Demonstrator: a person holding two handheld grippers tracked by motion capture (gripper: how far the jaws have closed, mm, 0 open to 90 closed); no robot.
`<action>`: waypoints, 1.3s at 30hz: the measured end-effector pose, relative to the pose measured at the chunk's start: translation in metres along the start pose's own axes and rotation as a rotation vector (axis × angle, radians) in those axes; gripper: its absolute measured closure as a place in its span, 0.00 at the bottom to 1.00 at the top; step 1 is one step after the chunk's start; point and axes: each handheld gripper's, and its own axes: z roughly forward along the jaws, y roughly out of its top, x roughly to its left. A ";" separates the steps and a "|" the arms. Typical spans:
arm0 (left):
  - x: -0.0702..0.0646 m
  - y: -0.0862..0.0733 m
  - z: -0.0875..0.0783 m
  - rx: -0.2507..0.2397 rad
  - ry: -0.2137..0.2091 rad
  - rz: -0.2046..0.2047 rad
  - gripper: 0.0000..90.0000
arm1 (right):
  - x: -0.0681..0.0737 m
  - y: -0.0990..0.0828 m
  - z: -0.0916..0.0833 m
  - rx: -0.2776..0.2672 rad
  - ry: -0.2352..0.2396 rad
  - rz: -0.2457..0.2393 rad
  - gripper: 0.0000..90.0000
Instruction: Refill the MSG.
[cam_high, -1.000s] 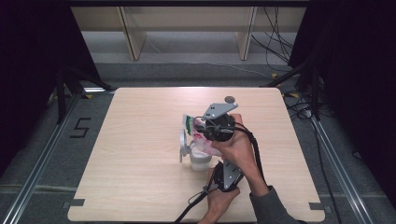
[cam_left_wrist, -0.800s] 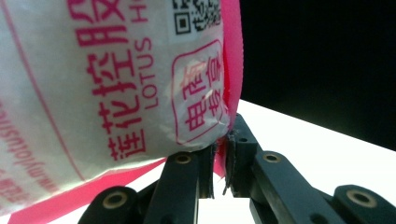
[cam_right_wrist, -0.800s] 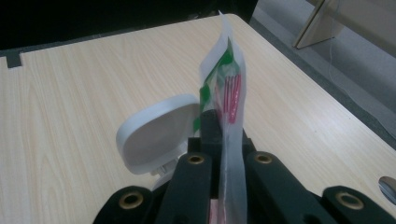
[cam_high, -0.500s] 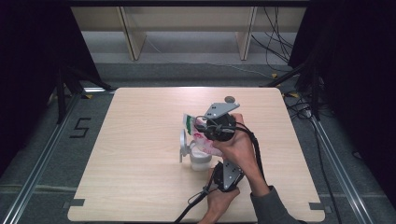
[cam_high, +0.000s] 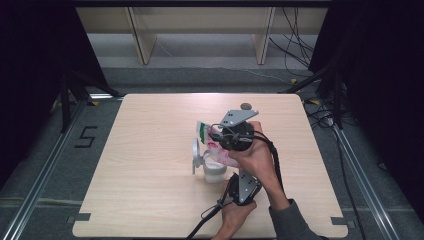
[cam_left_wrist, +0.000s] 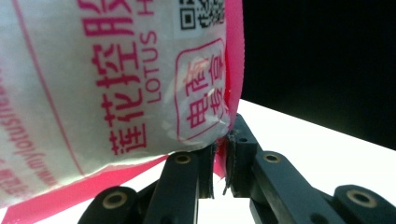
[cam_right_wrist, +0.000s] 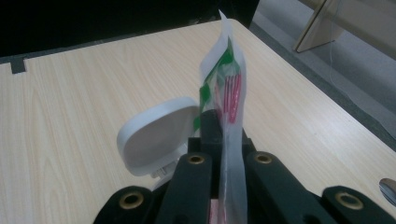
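Observation:
A white pouch (cam_high: 216, 146) with pink print and a green top hangs tilted over a white jar (cam_high: 214, 173) near the table's middle. The jar's flip lid (cam_high: 195, 155) stands open on its left. My right gripper (cam_high: 218, 135) is shut on the pouch's upper edge; in the right gripper view the pouch (cam_right_wrist: 229, 79) rises edge-on from between the jaws of the right gripper (cam_right_wrist: 223, 126), with the lid (cam_right_wrist: 156, 135) behind. My left gripper (cam_high: 233, 171) comes in from the near side. In the left gripper view the left gripper (cam_left_wrist: 220, 149) pinches the pink seam at a corner of the pouch (cam_left_wrist: 116, 84).
The light wooden table (cam_high: 150, 150) has bare surface to the left and far side. A small round grey thing (cam_high: 245, 106) lies near the far edge. Wooden shelf legs (cam_high: 142, 40) and loose cables (cam_high: 300, 50) are on the floor beyond.

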 end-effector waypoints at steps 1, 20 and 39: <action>0.000 0.000 0.000 0.000 -0.001 -0.002 0.92 | 0.000 0.000 0.000 -0.001 0.000 -0.001 1.00; 0.003 -0.001 -0.001 0.006 0.000 0.006 0.92 | -0.001 0.000 -0.003 -0.023 -0.008 -0.027 1.00; 0.010 -0.009 -0.013 0.086 -0.005 0.084 0.91 | -0.009 -0.013 -0.026 -0.116 0.045 0.007 1.00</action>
